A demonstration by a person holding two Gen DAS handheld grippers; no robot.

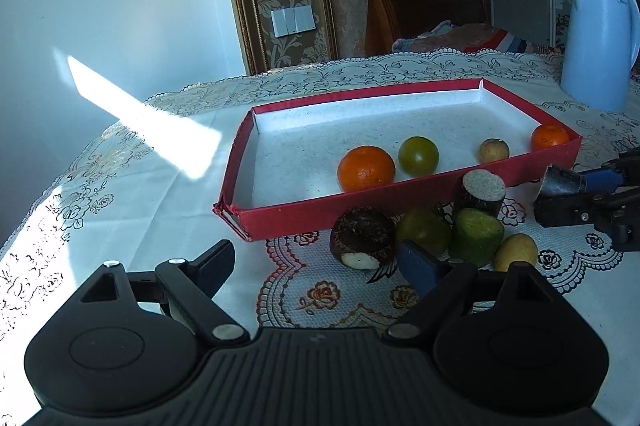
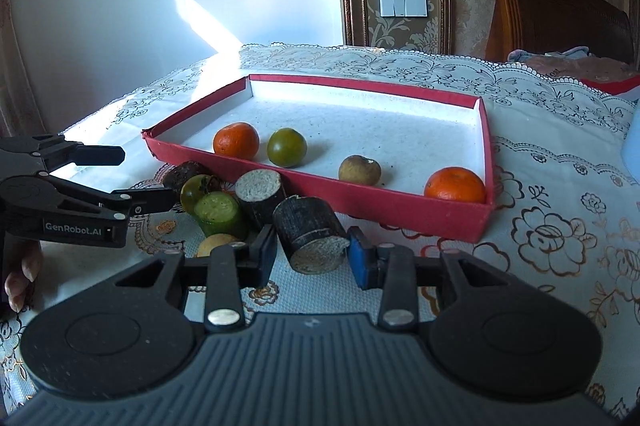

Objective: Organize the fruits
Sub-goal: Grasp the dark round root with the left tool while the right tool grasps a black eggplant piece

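Observation:
A red tray (image 1: 440,191) (image 2: 400,205) holds two oranges (image 1: 366,167) (image 2: 455,184), a green tomato (image 1: 419,155) and a small brownish fruit (image 2: 359,169). Before its near wall lie a dark round piece (image 1: 362,238), a green tomato (image 1: 424,230), a green cylinder (image 1: 476,236) (image 2: 218,211), an upright dark cylinder (image 1: 482,191) (image 2: 260,191) and a yellow fruit (image 1: 516,252). My left gripper (image 1: 316,262) (image 2: 132,177) stands open and empty by the dark round piece. My right gripper (image 2: 314,254) is shut on a dark cut cylinder (image 2: 312,240) lying on its side.
A lace tablecloth (image 1: 120,205) covers the table. A pale blue kettle (image 1: 596,41) stands at the back right beyond the tray. A wooden headboard (image 2: 560,13) and a wall lie behind. A person's fingers (image 2: 20,274) show under the left gripper.

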